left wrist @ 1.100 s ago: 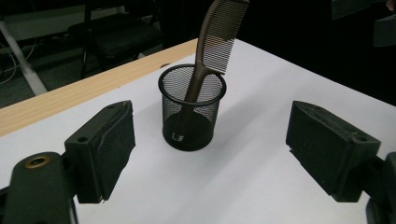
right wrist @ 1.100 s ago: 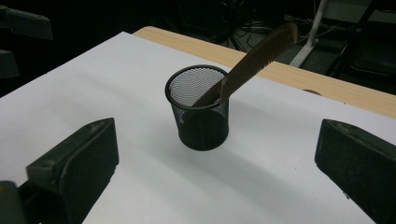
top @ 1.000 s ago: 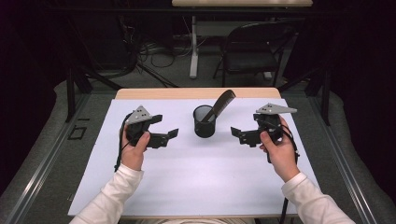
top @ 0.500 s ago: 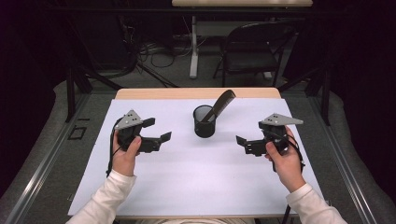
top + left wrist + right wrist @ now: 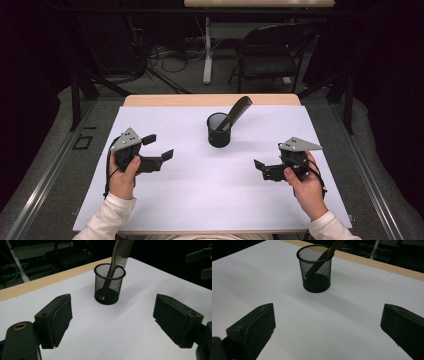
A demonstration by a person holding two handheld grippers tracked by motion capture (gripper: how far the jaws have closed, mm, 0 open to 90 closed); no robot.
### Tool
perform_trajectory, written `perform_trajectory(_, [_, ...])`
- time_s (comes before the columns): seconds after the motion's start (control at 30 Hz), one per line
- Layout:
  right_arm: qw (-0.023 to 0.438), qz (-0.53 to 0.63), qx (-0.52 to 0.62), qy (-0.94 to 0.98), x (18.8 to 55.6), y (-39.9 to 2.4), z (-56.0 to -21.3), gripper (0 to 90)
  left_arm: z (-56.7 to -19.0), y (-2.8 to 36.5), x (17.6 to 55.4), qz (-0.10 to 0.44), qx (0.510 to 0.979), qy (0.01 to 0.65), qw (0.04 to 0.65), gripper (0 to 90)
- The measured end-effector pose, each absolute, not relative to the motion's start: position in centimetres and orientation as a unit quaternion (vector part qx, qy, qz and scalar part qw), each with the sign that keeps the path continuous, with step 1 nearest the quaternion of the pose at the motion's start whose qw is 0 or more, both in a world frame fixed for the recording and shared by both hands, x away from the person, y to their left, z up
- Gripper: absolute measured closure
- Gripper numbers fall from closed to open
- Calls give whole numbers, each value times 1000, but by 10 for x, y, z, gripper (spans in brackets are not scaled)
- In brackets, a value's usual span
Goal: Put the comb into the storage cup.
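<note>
We see a dark plastic comb already standing in black wire-mesh cup; L gripper & R gripper both spread wide, empty, nothing left visibly.

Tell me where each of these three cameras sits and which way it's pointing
High view: sits above the person's side of the table, looks forward and down; shows both forearms, the left gripper and the right gripper.
Left gripper view: rides on the left gripper, looks between its open jaws at the mesh cup holding a comb.
Right gripper view: rides on the right gripper, faces the same cup from the other side, between its open jaws.
Shared: all three show the cup and comb on the white sheet.
</note>
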State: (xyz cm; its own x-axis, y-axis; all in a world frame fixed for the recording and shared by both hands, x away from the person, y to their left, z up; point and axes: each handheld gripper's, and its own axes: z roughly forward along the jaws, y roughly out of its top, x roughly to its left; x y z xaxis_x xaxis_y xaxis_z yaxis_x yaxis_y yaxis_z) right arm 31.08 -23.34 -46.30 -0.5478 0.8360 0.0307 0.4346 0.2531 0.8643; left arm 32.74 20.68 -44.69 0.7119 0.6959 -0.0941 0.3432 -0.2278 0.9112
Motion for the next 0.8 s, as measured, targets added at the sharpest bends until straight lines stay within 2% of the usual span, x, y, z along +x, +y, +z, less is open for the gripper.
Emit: perform_trajectory(0.8, [232, 458, 434, 740, 289, -246, -493, 0, -488, 246, 305, 187, 752, 365, 516, 159])
